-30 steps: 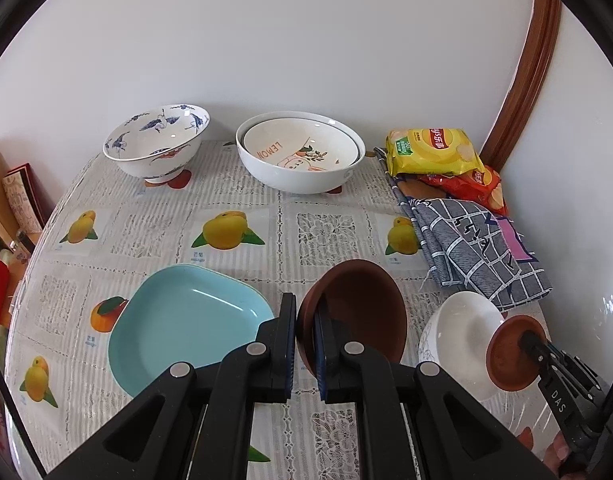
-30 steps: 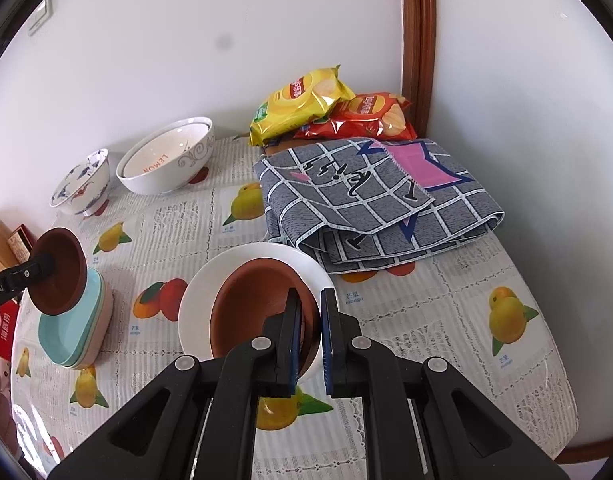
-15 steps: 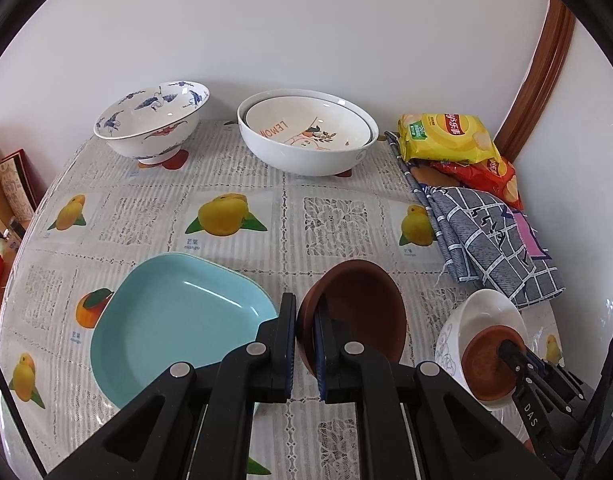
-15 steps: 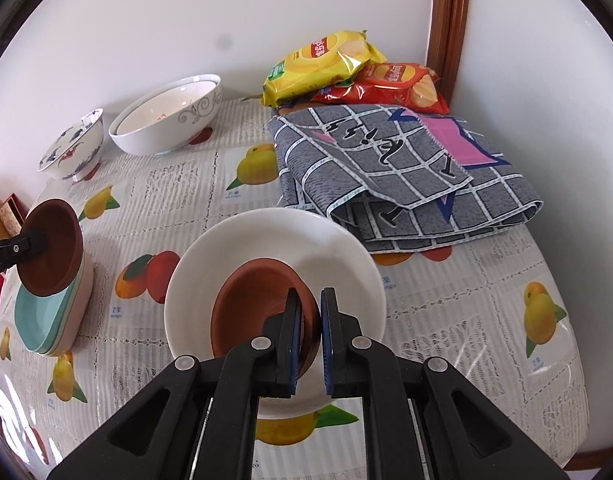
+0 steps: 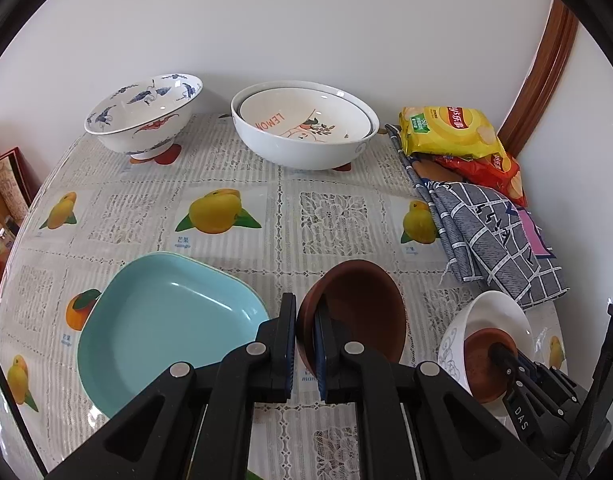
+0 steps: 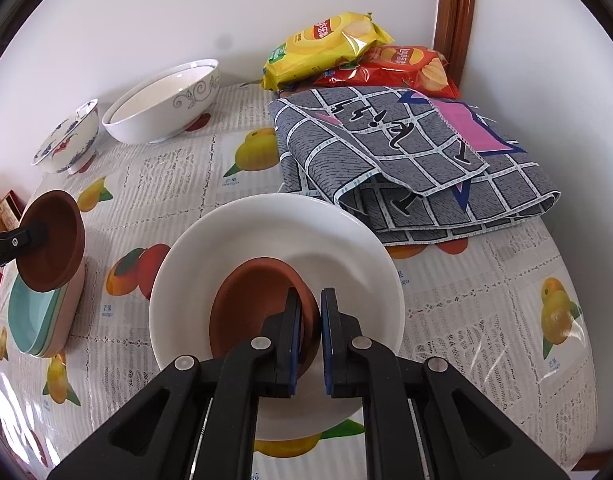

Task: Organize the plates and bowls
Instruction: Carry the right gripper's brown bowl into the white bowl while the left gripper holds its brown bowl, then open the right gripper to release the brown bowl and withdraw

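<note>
White walls back a table point(image 5: 290, 216) under a fruit-print cloth. From the left wrist view, the left gripper point(image 5: 305, 334) is clamped on the near rim of a brown dish point(image 5: 362, 312), held tilted above the cloth just right of the blue plate point(image 5: 162, 320); a crane bowl point(image 5: 146, 116) and a white nested bowl point(image 5: 306, 132) stand at the back, with chip bags point(image 5: 450, 132) and a grey cloth point(image 5: 494, 240) to the right. At lower right the white bowl point(image 5: 502, 312) already takes the second brown dish point(image 5: 486, 360). From the right wrist view, the right gripper point(image 6: 307, 336) pinches that second dish point(image 6: 254, 308) by its rim, low inside the white bowl point(image 6: 274, 232); I cannot tell whether it rests on the bottom yet. At left, the first dish point(image 6: 54, 240) hangs over the blue plate stack point(image 6: 34, 320). The step looks like nesting dishes; next, the right jaws would need to part once the dish sits flat, then lift clear, while the left lowers its dish level.
</note>
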